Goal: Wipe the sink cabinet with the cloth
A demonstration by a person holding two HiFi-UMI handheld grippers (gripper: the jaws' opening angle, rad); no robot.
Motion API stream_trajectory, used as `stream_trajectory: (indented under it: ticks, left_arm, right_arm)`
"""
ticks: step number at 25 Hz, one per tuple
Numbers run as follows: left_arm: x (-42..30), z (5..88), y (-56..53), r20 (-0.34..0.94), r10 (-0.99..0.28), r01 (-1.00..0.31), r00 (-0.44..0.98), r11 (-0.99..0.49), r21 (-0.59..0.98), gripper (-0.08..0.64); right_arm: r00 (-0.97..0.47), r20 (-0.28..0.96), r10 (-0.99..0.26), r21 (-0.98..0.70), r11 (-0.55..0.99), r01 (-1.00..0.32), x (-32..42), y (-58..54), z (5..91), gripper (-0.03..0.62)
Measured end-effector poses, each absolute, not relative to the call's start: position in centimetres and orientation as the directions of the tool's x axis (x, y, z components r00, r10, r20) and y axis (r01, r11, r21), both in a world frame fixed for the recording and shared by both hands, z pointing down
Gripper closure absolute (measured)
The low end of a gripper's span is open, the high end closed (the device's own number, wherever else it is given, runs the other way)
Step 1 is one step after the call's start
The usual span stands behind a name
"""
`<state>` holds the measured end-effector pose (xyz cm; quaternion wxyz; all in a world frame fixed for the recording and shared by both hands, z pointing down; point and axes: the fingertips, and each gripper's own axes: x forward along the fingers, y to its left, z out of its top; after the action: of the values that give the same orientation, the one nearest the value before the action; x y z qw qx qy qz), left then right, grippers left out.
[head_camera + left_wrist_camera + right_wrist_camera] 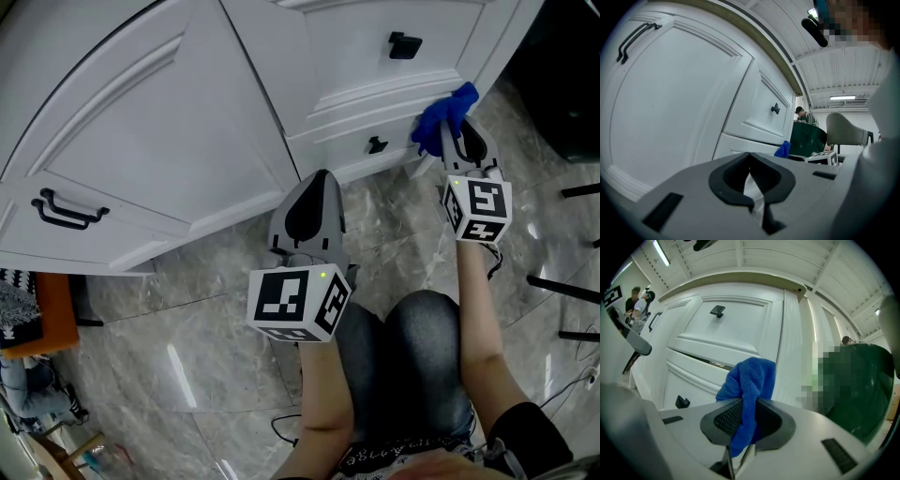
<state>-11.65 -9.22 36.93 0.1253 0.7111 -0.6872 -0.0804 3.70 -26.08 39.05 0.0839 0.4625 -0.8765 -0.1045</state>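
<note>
- The right tool (pixel 457 136) pinched the blue cloth (pixel 446 110), right by the bottom drawer of the sink cabinet (pixel 187 122).
- The left tool (pixel 317 187) was pressed together, empty, near the cabinet's door.

Floor (pixel 187 319): glossy grey marbled tile with pale veins and a few streaks of reflected light. An orange object (pixel 52 314) sits at the left edge, with black-and-white patterned fabric (pixel 17 305) lying on it. Thin black furniture legs (pixel 561 285) cross the tile at the right edge. A dark green object (pixel 808 139) stands further off, and a person in a cap (pixel 802 114) shows behind it. A strip light (pixel 843 98) is lit on the ceiling.
</note>
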Motion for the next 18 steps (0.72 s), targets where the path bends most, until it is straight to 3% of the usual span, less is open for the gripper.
stream_trajectory:
  ticks: [12, 18]
  left_arm:
    - [-11.8, 36.7, -9.0, 0.053, -0.998, -0.958, 0.029, -0.012, 0.288, 0.555]
    - [-14.3, 36.5, -8.0, 0.059, -0.996, -0.962, -0.067, 0.08, 0.259, 0.555]
  right_arm:
    - [-0.574, 0.066, -0.816, 0.214, 0.574, -0.791, 3.7, -25.5, 39.0, 0.512]
    - [-0.701, 0.013, -0.713, 0.111, 0.697, -0.708, 0.1, -20.6, 36.4, 0.512]
